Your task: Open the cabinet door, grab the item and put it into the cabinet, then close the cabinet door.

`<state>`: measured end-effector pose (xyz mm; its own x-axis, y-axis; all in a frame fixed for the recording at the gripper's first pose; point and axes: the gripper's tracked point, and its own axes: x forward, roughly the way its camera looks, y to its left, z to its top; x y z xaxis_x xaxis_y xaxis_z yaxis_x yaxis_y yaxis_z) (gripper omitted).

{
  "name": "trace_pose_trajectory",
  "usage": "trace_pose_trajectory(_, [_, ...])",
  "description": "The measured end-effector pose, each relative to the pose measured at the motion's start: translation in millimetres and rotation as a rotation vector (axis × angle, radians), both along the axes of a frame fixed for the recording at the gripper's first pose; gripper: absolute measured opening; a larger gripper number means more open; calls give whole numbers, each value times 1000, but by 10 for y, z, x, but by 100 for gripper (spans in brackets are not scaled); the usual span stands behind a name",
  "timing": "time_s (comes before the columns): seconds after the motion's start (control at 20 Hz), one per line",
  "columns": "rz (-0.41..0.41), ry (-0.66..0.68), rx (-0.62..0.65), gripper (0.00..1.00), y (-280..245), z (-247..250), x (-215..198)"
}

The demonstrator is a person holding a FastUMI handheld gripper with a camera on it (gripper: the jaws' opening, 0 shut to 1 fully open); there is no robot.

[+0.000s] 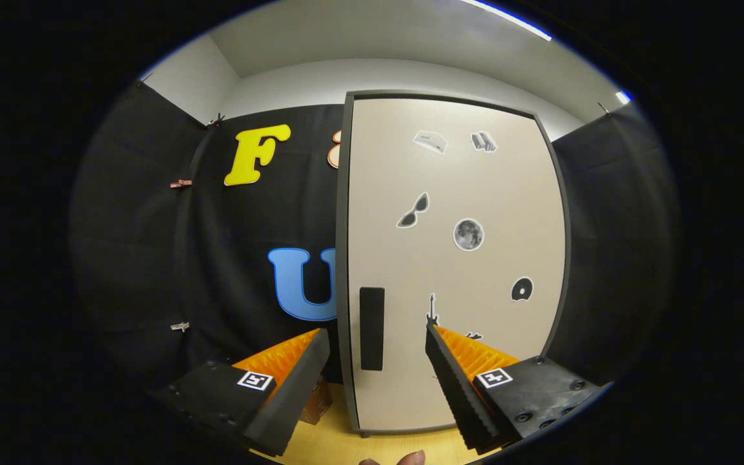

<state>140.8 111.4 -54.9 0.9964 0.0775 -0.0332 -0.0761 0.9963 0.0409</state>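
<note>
So this is right at the start, step one: getting the cabinet door [456,258] open. The door is still flat shut on the cabinet and nothing's been grabbed.

The gripper [377,341] has its jaws spread wide with nothing between them but air. The dark handle [372,328] sits just ahead of the fingers, lined up in the gap between them, but I'd say there's still some space, no contact.

The handle is a slim bar with its long axis straight up and down, mounted low on the door near its left edge. So the hinges are probably on the right side, and the door should swing toward us from the left. That's a guess though, I can't see any hinges.

Next move, as I read it: push forward until the fingers straddle the handle, pinch it, then pull back along an arc to the right.

As for the item to stash, there's something brownish [316,402] on the wooden table [340,445] just left of the cabinet, mostly hidden behind the left finger. Might be it, can't tell what it is or how it lies. Someone's fingertips [411,458] poke in at the near edge too.
</note>
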Motion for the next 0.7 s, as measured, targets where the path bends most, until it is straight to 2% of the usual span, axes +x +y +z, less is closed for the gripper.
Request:
trace_pose_trajectory(0.4, [-24, 36, -1, 98, 153, -327, 711])
trace_pose_trajectory(0.5, [-50, 38, -8, 93, 120, -363, 819])
trace_pose_trajectory(0.6, [-65, 38, -16, 81, 102, -383, 902])
trace_pose_trajectory(0.7, [-83, 36, -25, 80, 50, -387, 964])
